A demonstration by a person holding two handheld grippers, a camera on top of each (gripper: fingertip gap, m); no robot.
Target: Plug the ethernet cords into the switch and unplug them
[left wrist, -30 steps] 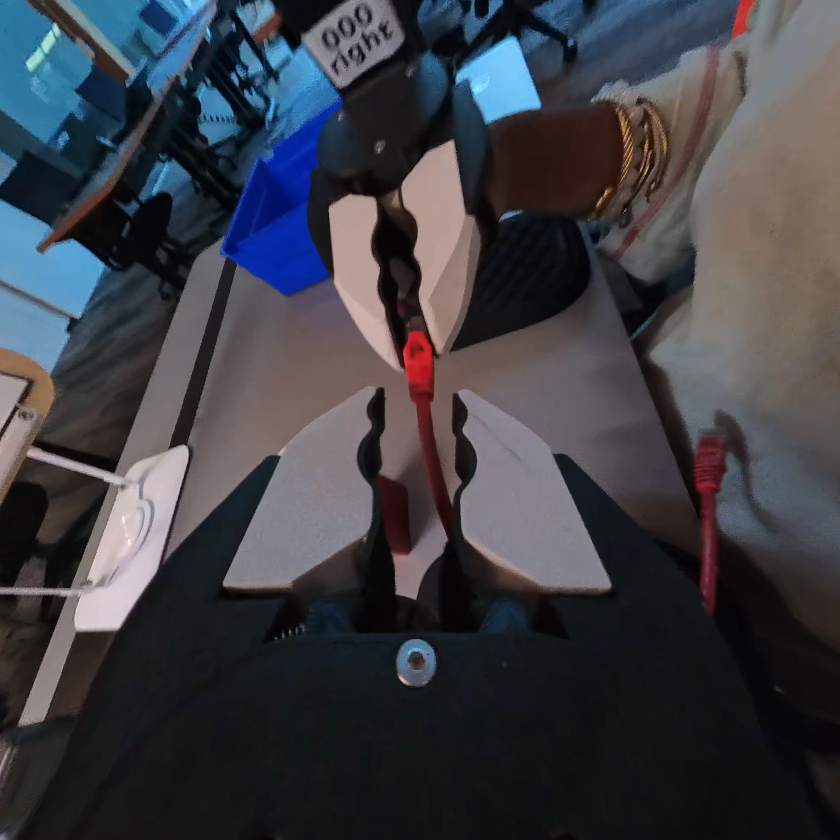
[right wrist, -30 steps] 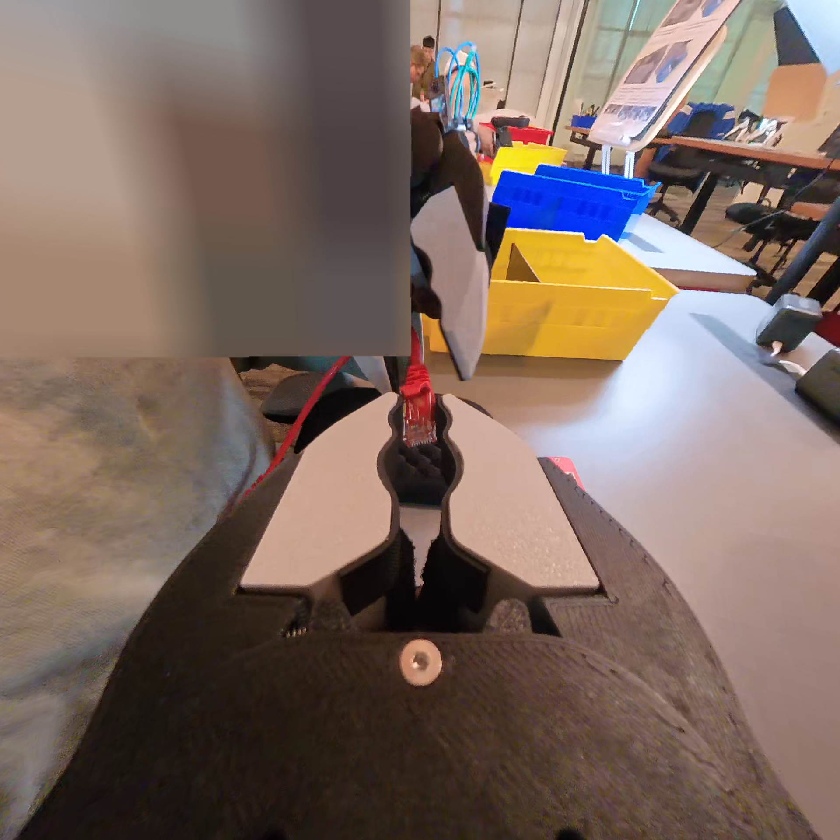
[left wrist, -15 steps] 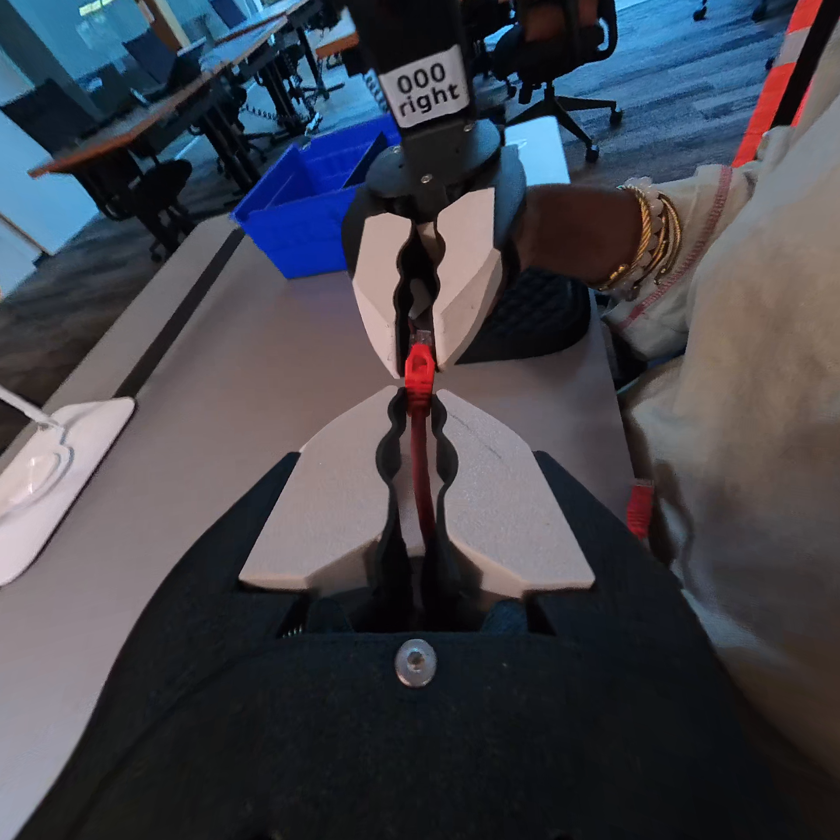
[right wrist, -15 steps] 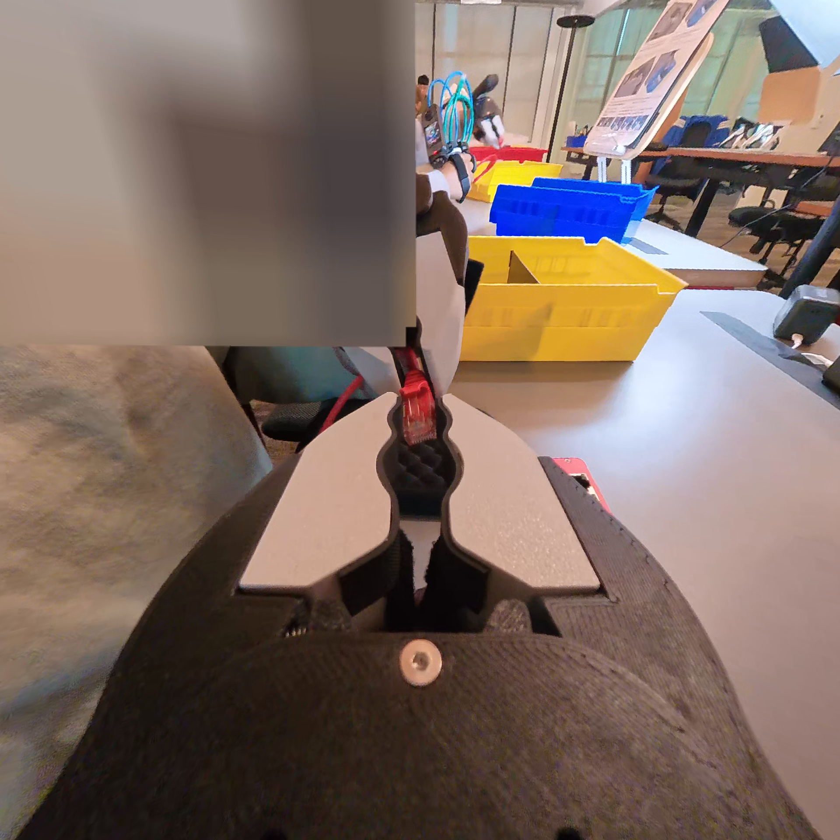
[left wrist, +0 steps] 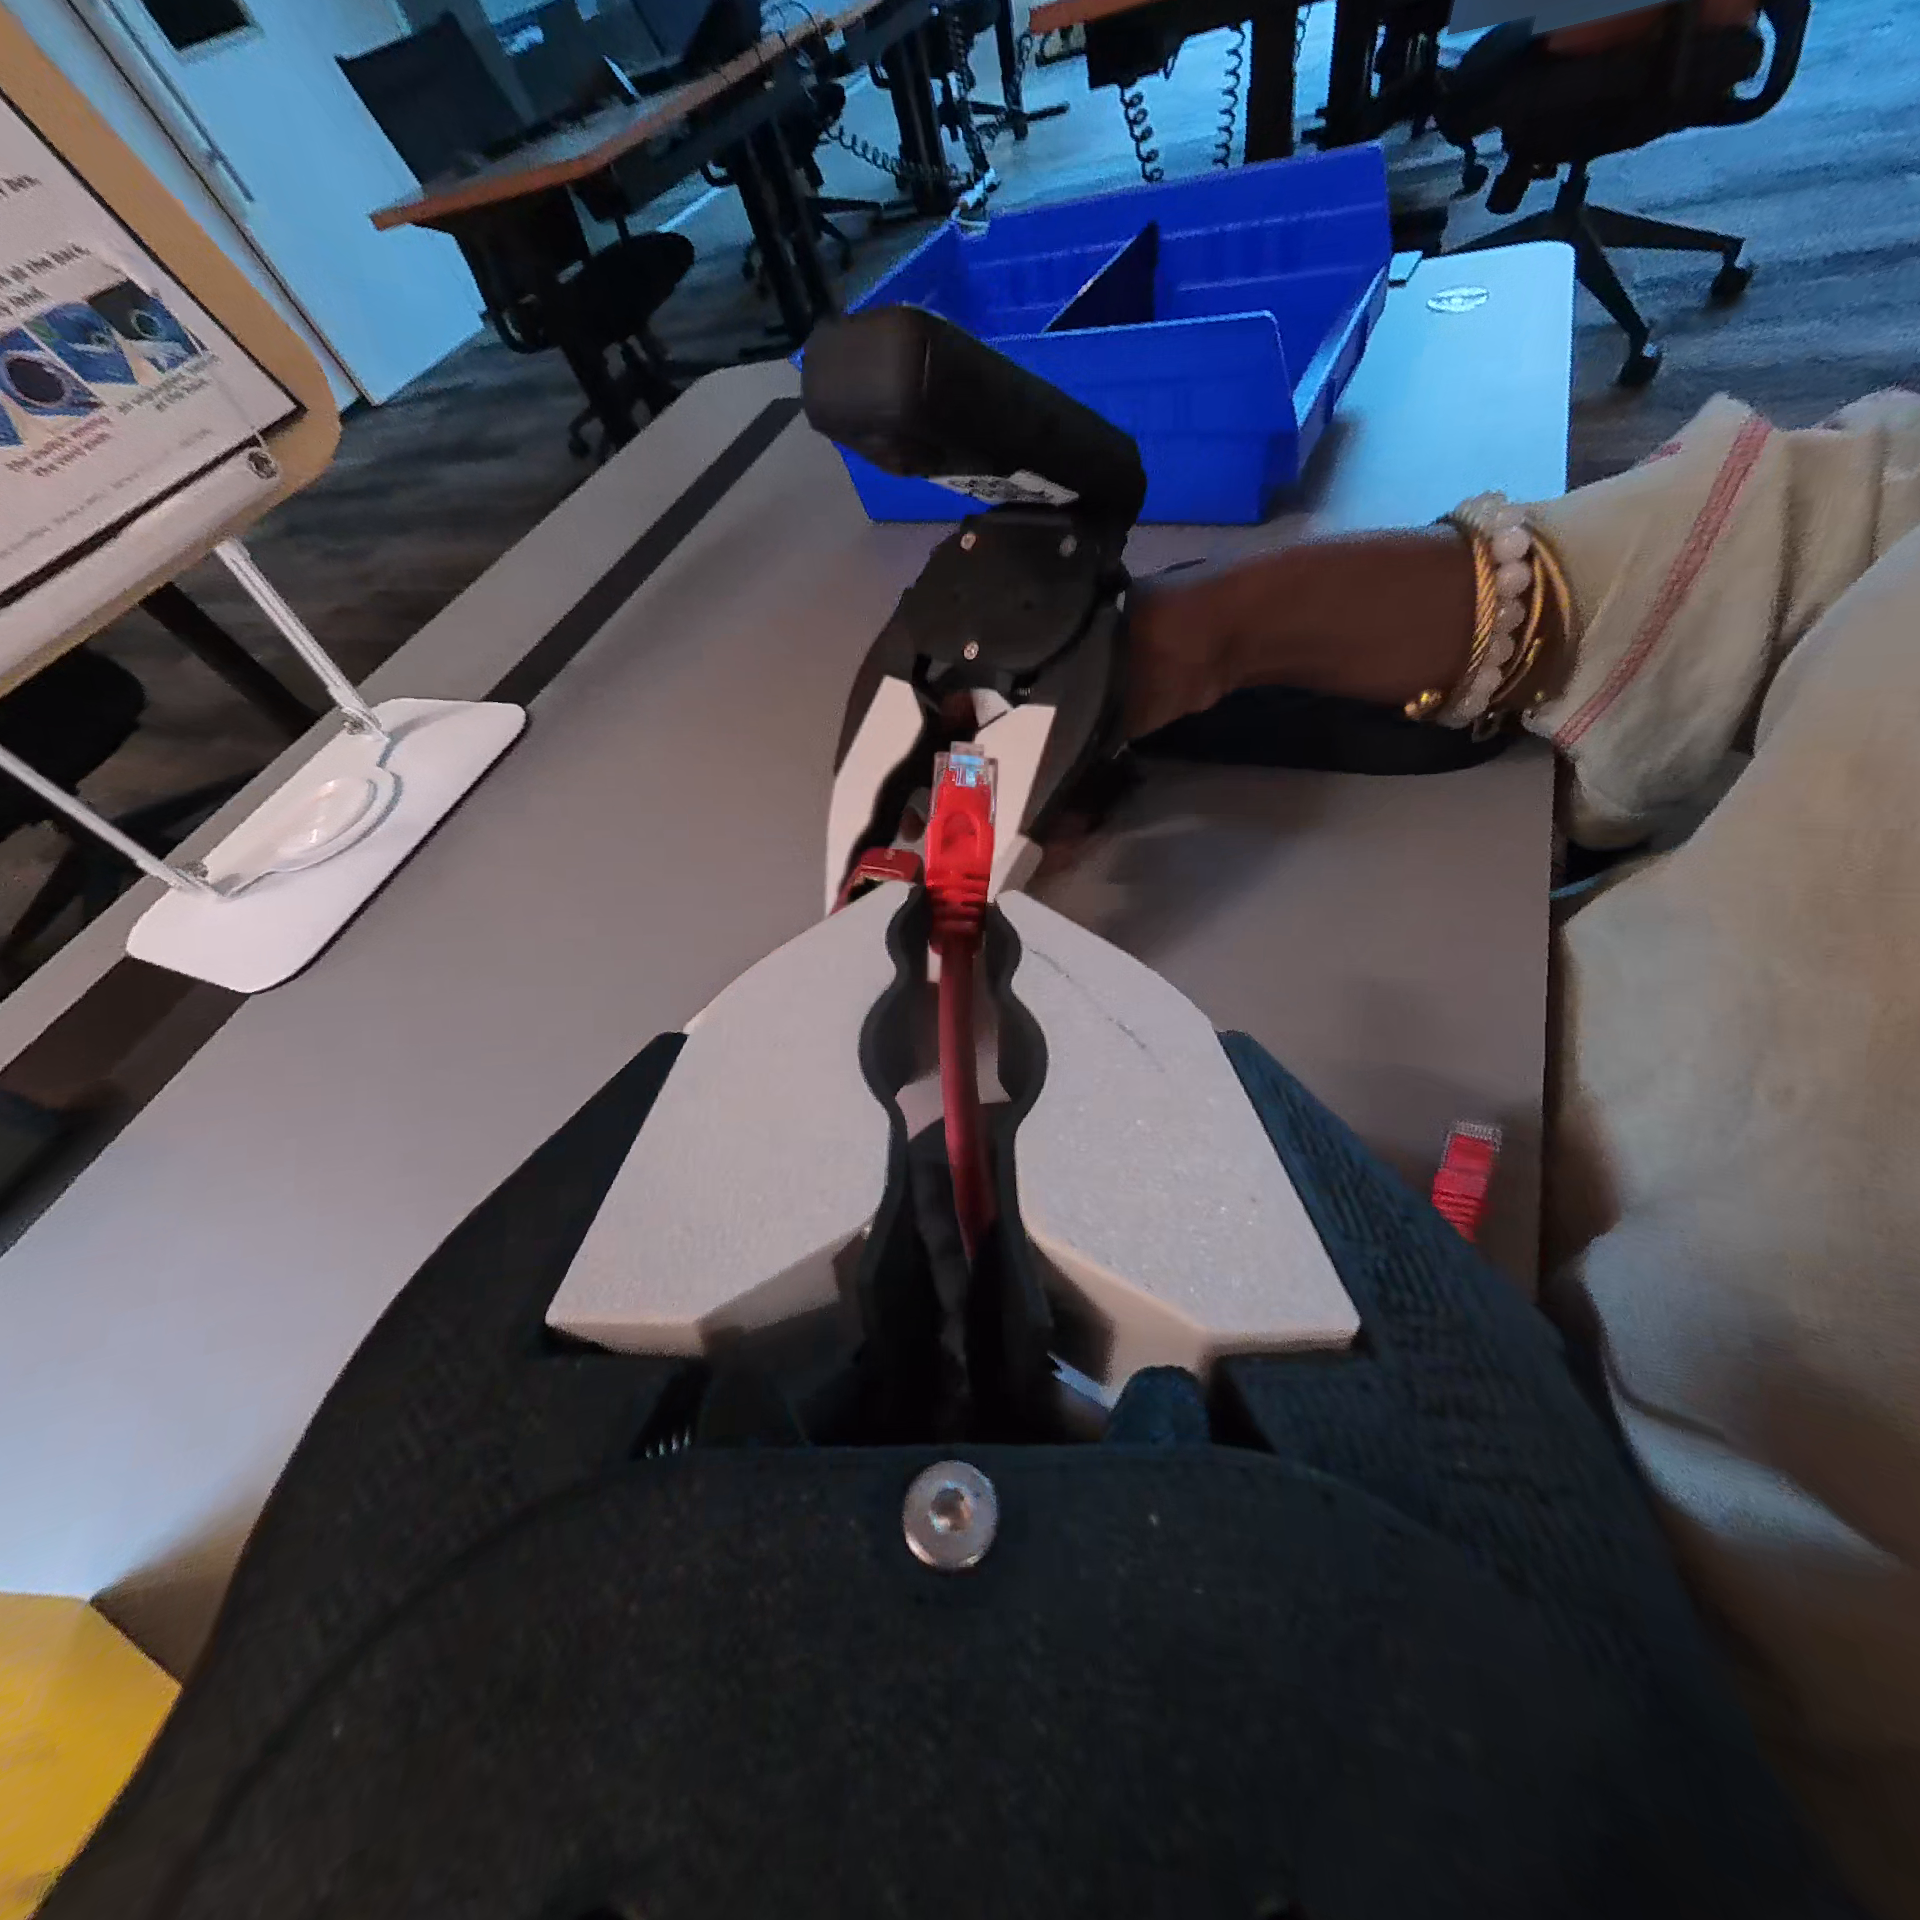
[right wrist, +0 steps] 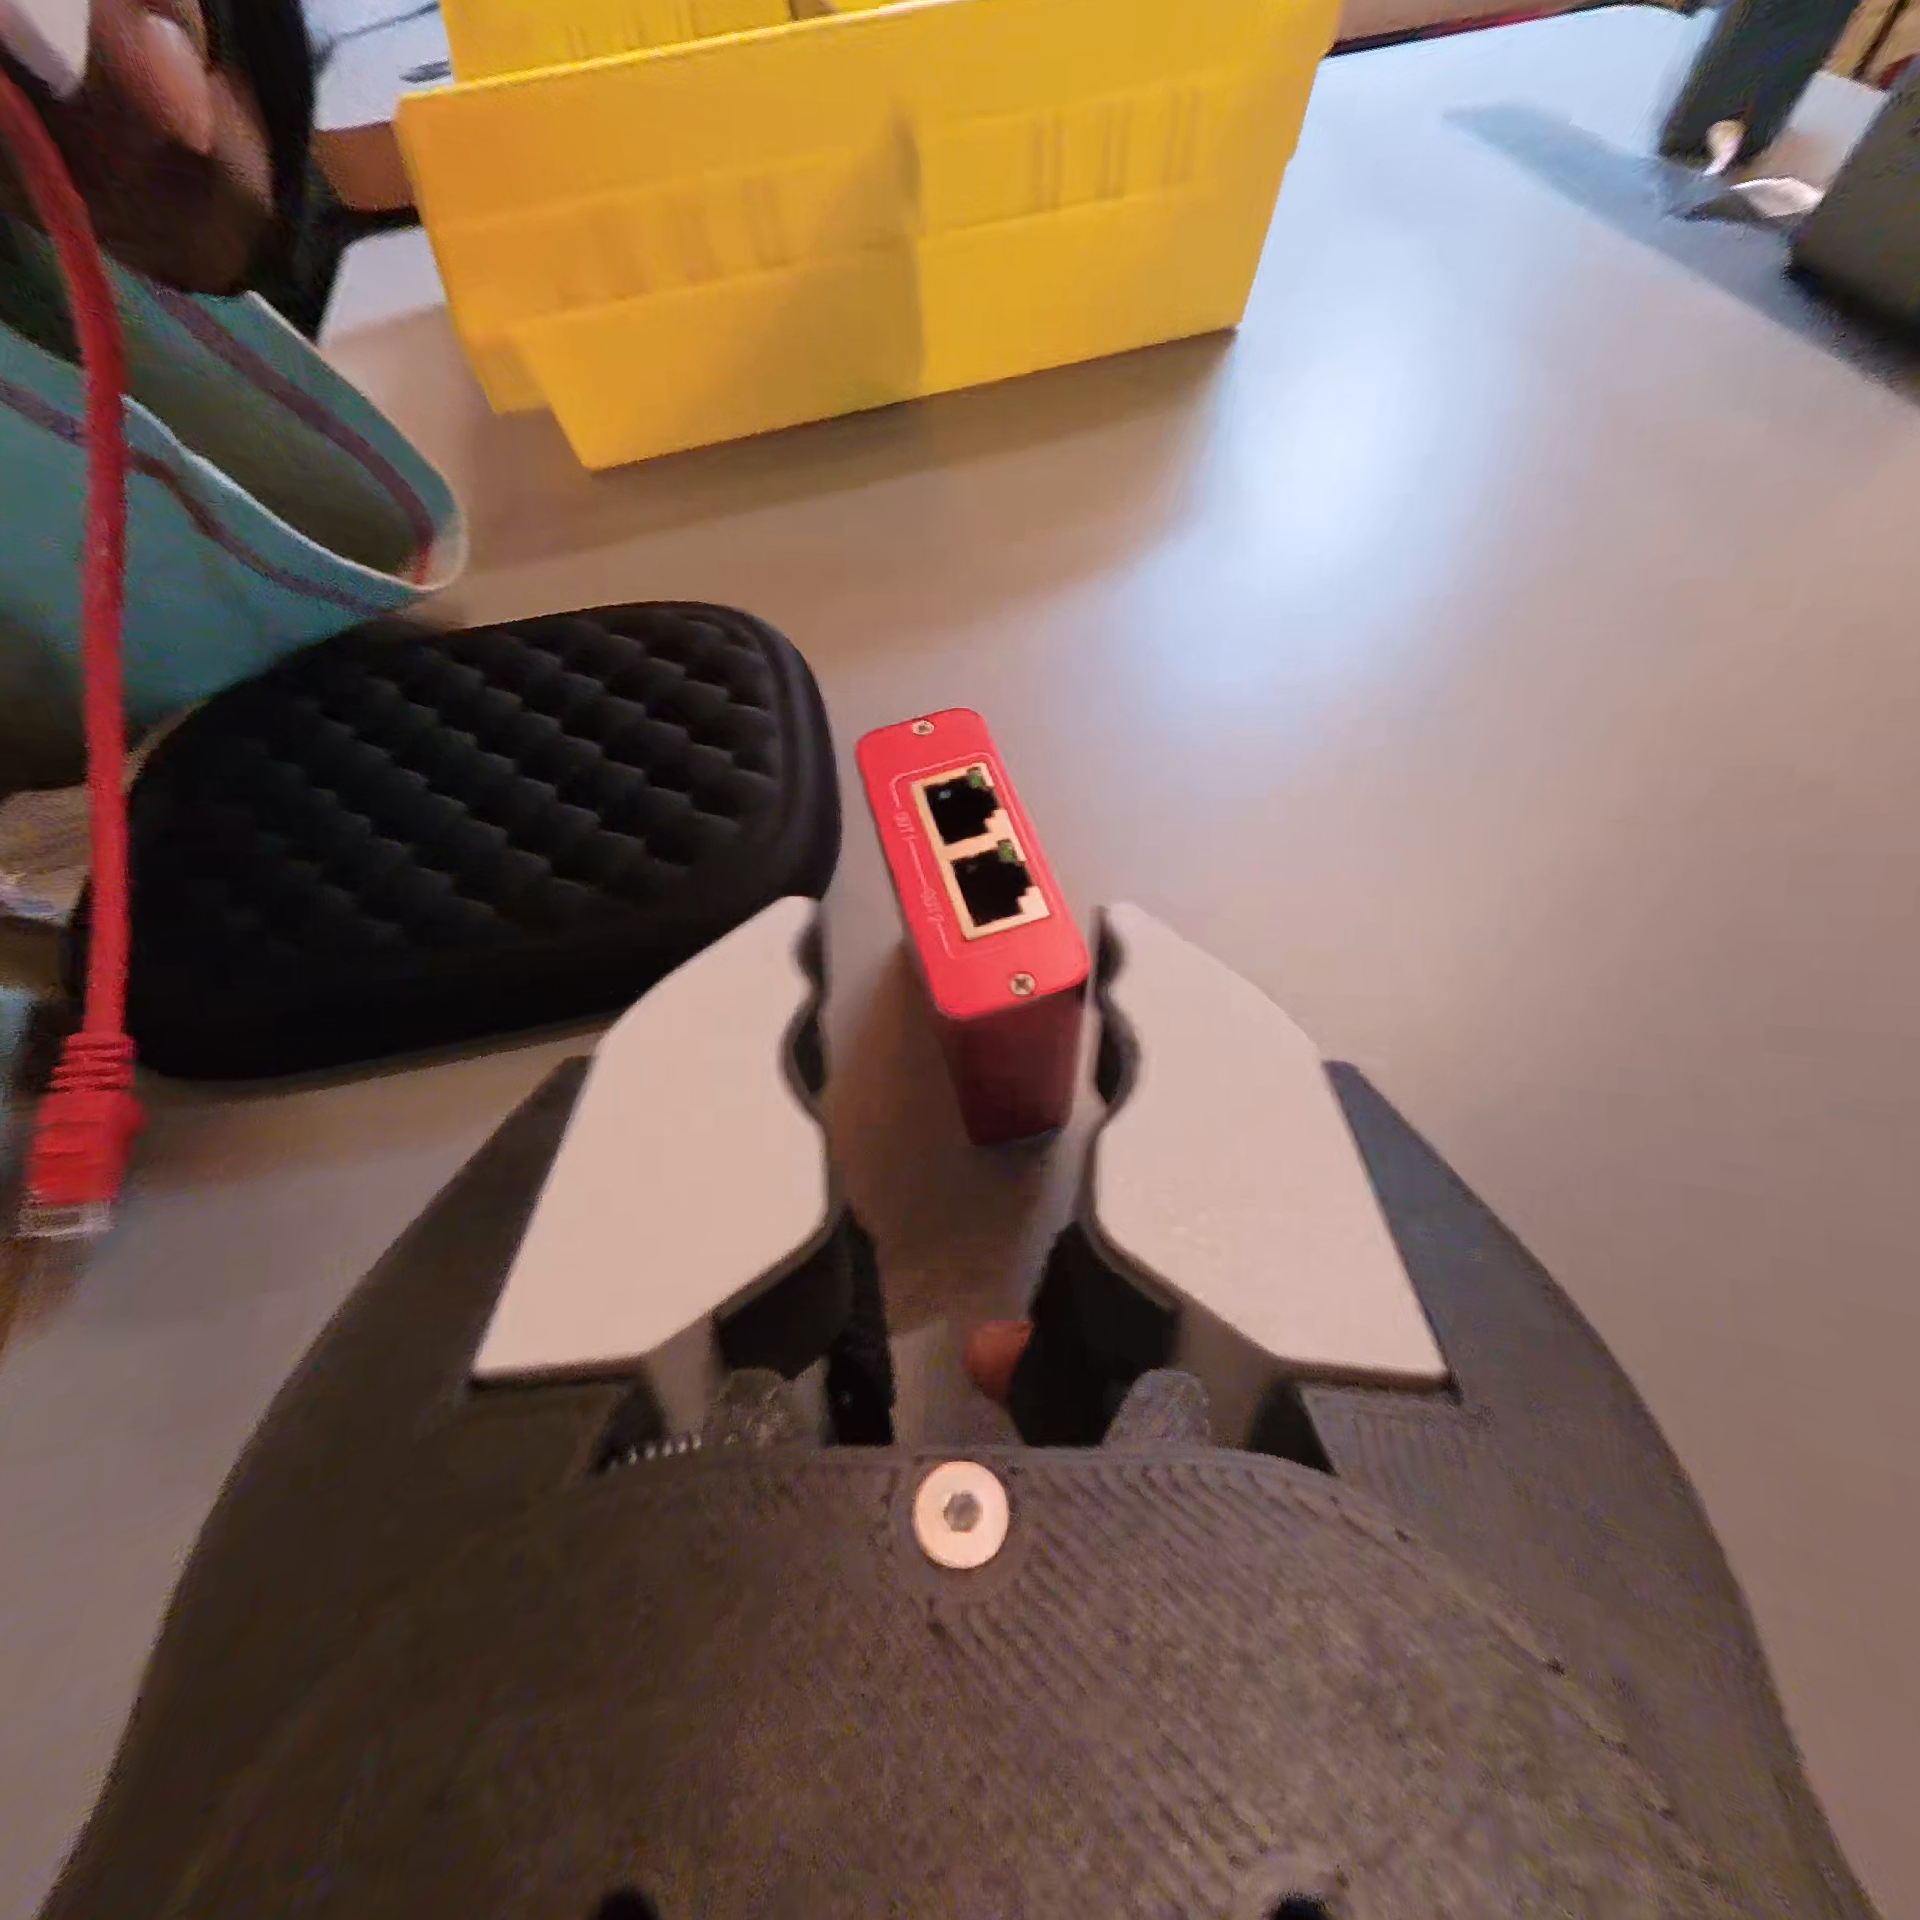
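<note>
Having let go of the red ethernet cord [left wrist: 962,831], the right gripper [right wrist: 954,1023] now spreads around the small red metal two-port switch [right wrist: 971,914] on the table, while the left gripper [left wrist: 954,914] pinches the cord just behind its plug, ready for insertion.

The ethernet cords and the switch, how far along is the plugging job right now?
Early. Done: the left claw is shut on one red ethernet cord, plug pointing forward. In hand: the right claw is open, straddling the red switch standing on the table, apparently about to steady it. Left: both switch ports look empty, and a second cord end lies near the table edge, so all plugging and unplugging remains.
</note>
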